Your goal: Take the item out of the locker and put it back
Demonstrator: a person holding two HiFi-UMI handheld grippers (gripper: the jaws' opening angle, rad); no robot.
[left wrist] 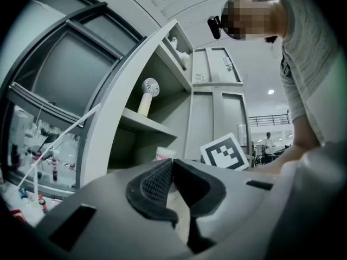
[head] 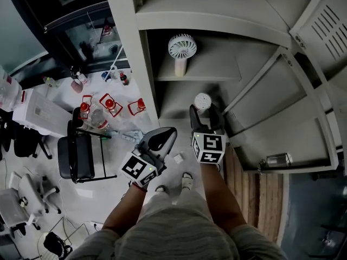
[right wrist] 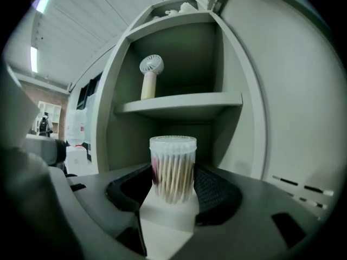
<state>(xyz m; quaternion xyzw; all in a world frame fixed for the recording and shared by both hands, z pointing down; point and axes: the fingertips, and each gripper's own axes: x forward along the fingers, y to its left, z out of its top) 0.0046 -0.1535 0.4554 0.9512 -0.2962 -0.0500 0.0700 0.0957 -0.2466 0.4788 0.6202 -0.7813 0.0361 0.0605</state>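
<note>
Between the right tongs (right wrist: pixel 173 188) sits the swab jar (right wrist: pixel 173 164), gripped.

The locker (head: pixel 217 20) stands open-fronted before you. Its lower compartment (right wrist: pixel 217 145) gives passage straight in, bounded overhead by the shelf (right wrist: pixel 179 104) and by a wall on each side. Your right gripper (right wrist: pixel 174 179), clamped on the cotton-swab tub (right wrist: pixel 173 164), sits at that mouth with room either side. On the shelf the handheld fan (right wrist: pixel 149 77) stands upright toward the left, and the right half is open. The door (head: pixel 325 31) is swung wide to your right. The left upright (head: pixel 133 64) stands between your left gripper (head: pixel 162 138) and the compartments.
</note>
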